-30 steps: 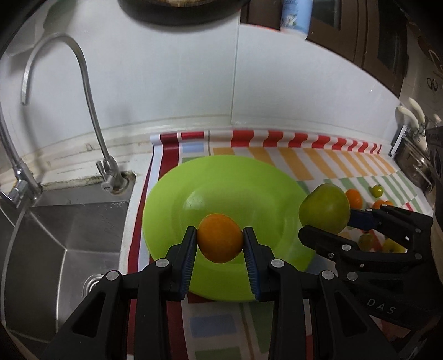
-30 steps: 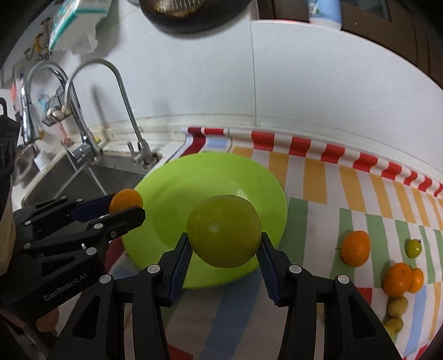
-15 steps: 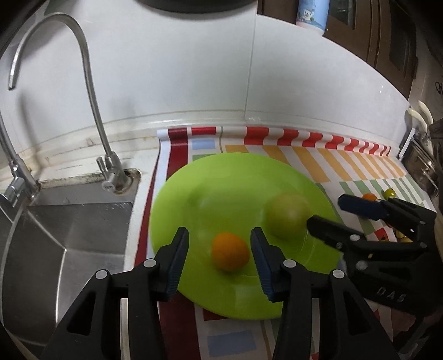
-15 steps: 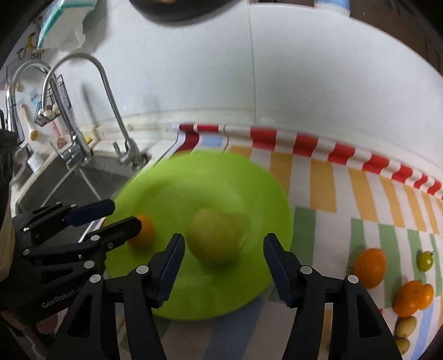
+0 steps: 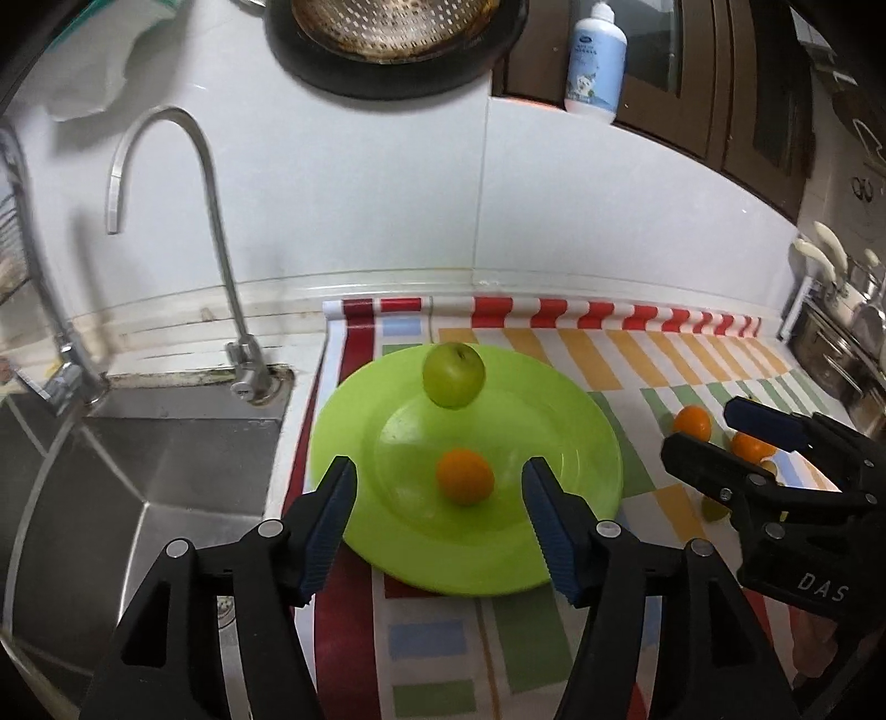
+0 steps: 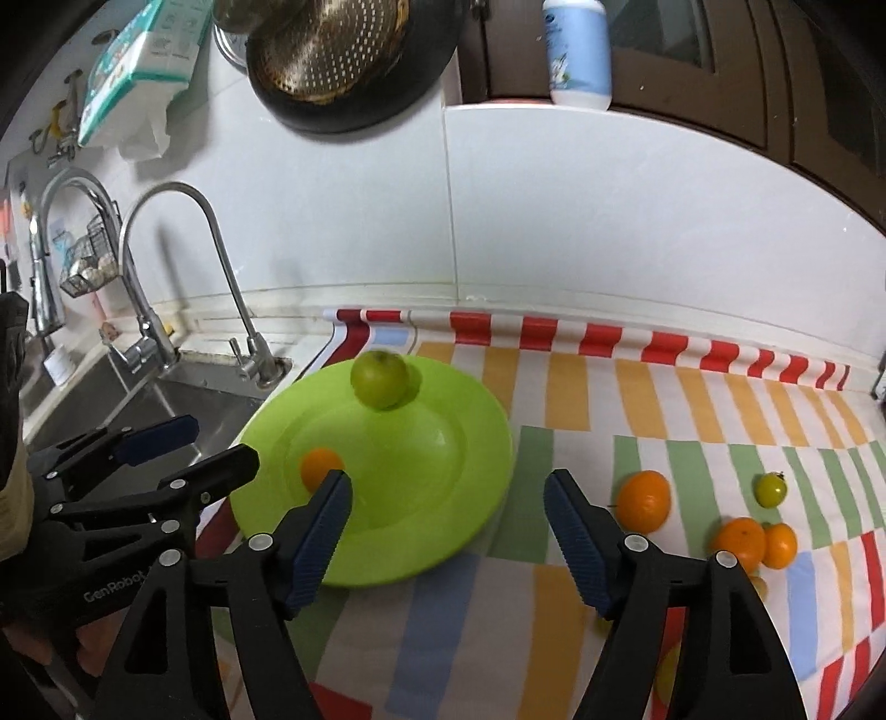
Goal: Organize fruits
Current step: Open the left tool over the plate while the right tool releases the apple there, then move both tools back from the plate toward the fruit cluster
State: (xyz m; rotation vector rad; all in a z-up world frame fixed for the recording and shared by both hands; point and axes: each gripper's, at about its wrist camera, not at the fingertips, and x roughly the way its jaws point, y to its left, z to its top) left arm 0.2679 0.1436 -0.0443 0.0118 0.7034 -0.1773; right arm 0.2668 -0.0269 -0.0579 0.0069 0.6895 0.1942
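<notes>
A lime-green plate [image 5: 581, 437] [image 6: 470, 443] lies on the striped mat. On it rest a small orange [image 5: 464, 476] [image 6: 320, 467] near the middle and a green apple [image 5: 454, 374] [image 6: 380, 379] at the far rim. My left gripper [image 5: 440, 515] hovers above the plate's near side, its jaws opening, the orange lying loose below them. My right gripper [image 6: 446, 520] hangs over the plate's right edge, jaws opening and holding nothing. Each gripper shows in the other's view: the right gripper [image 5: 736, 443] and the left gripper [image 6: 194, 448].
Loose fruit lies on the mat to the right: oranges [image 6: 643, 499] [image 6: 742, 544], a small green tomato [image 6: 771, 489]. A steel sink [image 5: 138, 476] with a curved tap [image 5: 221, 266] lies left of the plate. A pan [image 5: 393, 39] and a bottle [image 5: 593, 58] sit up on the wall.
Both grippers let go: the orange and the green apple dropped onto the plate, the apple rolling to the far rim. Both grippers opened wider and drew back and up.
</notes>
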